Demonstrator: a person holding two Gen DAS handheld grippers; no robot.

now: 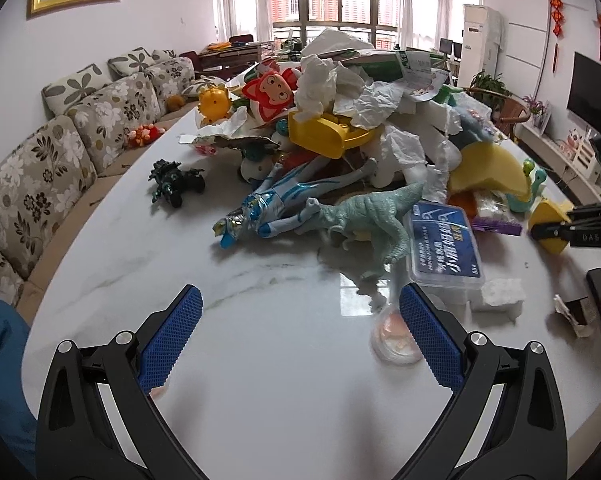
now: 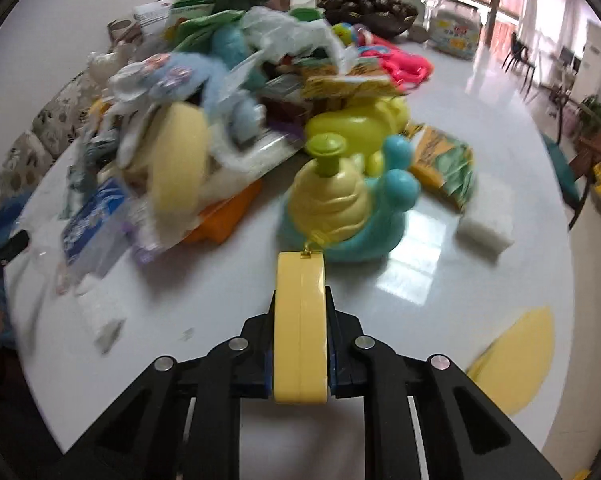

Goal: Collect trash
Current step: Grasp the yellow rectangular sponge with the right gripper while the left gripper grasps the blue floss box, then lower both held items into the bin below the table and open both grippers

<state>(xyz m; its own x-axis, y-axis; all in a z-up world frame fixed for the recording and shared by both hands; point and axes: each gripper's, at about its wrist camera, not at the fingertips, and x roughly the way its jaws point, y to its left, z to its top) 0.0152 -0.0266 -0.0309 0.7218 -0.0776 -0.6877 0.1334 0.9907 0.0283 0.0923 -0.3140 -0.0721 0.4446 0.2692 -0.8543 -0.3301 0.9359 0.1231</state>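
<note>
A heap of crumpled white paper [image 1: 340,84], wrappers and toys lies on the white marble table [image 1: 260,360]. My left gripper [image 1: 300,304] is open and empty above the table's near part, short of the heap. A small clear cup [image 1: 392,340] lies by its right finger. My right gripper [image 2: 300,300] is shut on a flat yellow disc-shaped case [image 2: 300,328], held on edge before a teal and yellow snail toy [image 2: 348,208]. The right gripper also shows in the left wrist view [image 1: 556,236] at the far right, holding the yellow case [image 1: 546,226].
A grey-green dinosaur [image 1: 364,216], a blue-lidded plastic box [image 1: 444,244], a silver-blue figure [image 1: 276,200] and a dark toy [image 1: 176,182] lie at the heap's front. White foam blocks [image 2: 486,224] and a yellow piece [image 2: 516,360] lie on the right. A floral sofa [image 1: 60,152] runs along the left.
</note>
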